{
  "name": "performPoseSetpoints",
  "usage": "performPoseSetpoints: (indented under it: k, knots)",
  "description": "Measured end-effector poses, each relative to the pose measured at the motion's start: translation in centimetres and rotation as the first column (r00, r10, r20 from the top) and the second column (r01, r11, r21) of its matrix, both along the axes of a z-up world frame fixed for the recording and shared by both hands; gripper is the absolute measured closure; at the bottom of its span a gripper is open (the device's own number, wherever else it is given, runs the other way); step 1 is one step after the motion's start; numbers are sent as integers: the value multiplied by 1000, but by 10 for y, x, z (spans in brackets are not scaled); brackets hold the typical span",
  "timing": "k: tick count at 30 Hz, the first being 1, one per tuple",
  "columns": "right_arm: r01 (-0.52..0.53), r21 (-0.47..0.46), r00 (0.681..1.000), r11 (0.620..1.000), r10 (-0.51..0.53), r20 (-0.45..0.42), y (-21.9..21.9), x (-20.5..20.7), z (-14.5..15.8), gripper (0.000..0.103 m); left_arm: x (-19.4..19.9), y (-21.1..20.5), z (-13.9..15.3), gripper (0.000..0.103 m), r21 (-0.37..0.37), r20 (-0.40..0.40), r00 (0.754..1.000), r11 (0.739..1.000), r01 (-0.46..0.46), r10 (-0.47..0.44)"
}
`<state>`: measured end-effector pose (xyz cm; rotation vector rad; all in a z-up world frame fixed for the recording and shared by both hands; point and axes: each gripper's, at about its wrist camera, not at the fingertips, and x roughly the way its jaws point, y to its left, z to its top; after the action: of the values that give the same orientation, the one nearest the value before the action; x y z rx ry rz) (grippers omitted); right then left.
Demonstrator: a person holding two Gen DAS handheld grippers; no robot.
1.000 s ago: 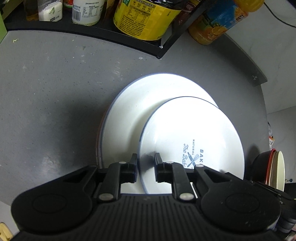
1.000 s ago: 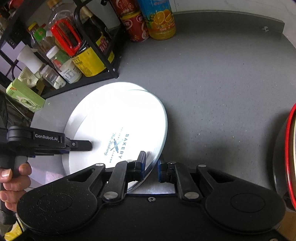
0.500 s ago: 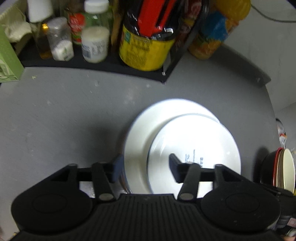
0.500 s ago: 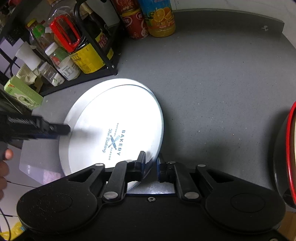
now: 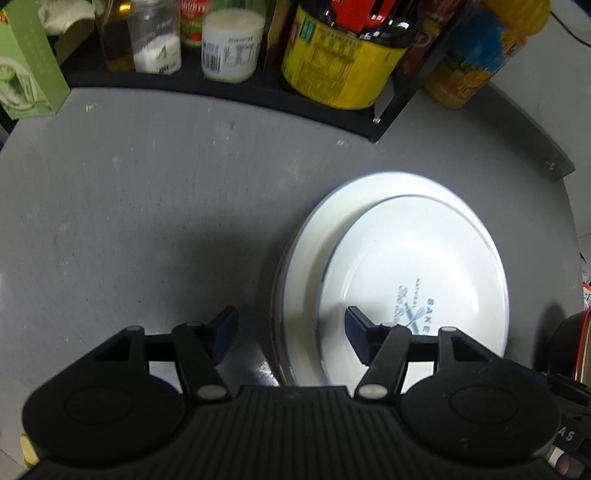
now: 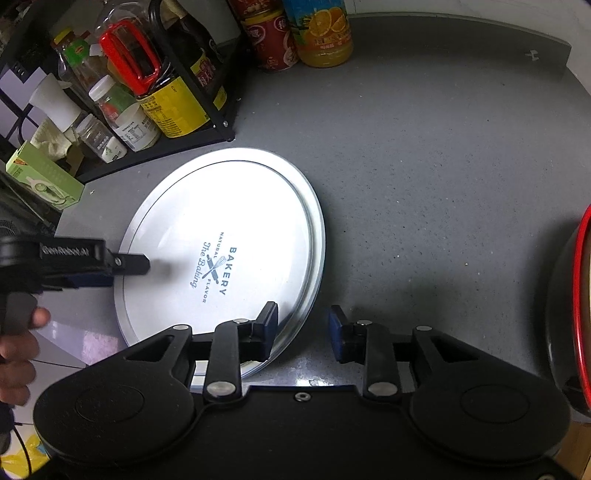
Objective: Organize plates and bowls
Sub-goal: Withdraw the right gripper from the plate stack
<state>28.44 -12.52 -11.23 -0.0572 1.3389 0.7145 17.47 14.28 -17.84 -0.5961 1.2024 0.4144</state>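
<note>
A white plate with a blue "Bakery" print [image 5: 417,273] [image 6: 229,236] lies on top of a larger white plate [image 5: 332,218] [image 6: 316,240] on the grey counter. My left gripper [image 5: 291,328] is open, its jaws wide apart above the near left rim of the stack; it also shows at the left of the right wrist view [image 6: 127,264]. My right gripper [image 6: 303,326] is open, its jaws either side of the stack's near right rim, holding nothing. A dark bowl with a red rim [image 6: 576,317] [image 5: 572,343] stands to the right.
A black rack [image 6: 184,147] with sauce bottles and jars stands at the back left. A red can [image 6: 271,40] and an orange juice bottle [image 6: 323,29] stand at the back. A green box [image 5: 26,62] stands beside the rack. Grey counter [image 6: 443,166] stretches to the right.
Both grippers have opened and let go of the printed plate, which now rests on the larger plate. The left gripper has pulled back and shifted left.
</note>
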Motion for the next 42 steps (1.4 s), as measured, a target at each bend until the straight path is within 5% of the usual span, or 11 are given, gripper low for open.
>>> performPoseSetpoints:
  k: [16,24,27,32,36,42]
  knots:
    - [136,-14,990,991,-136,29,2,-14,1,71,-8,17,-7,45,-47,83,992,994,102,-98]
    - [178,-10,983,984,-178,42,0,-28,10,70,-3,4,2,41,15,77,971,974,227,-227]
    - [185,16,981,983,-185,62,-5,-34,22,48,-5,-5,9,36,37,89,964,968,249,-252]
    - [164,46,980,985,-168,106,-7,-37,35,42,-9,-19,15,29,57,83,964,967,249,-253]
    - [168,78,973,983,-178,147,-18,-36,46,23,-11,-32,21,24,81,84,964,966,244,-250]
    - [175,86,968,981,-187,169,-46,-41,57,15,-11,-57,34,17,114,103,967,968,222,-234]
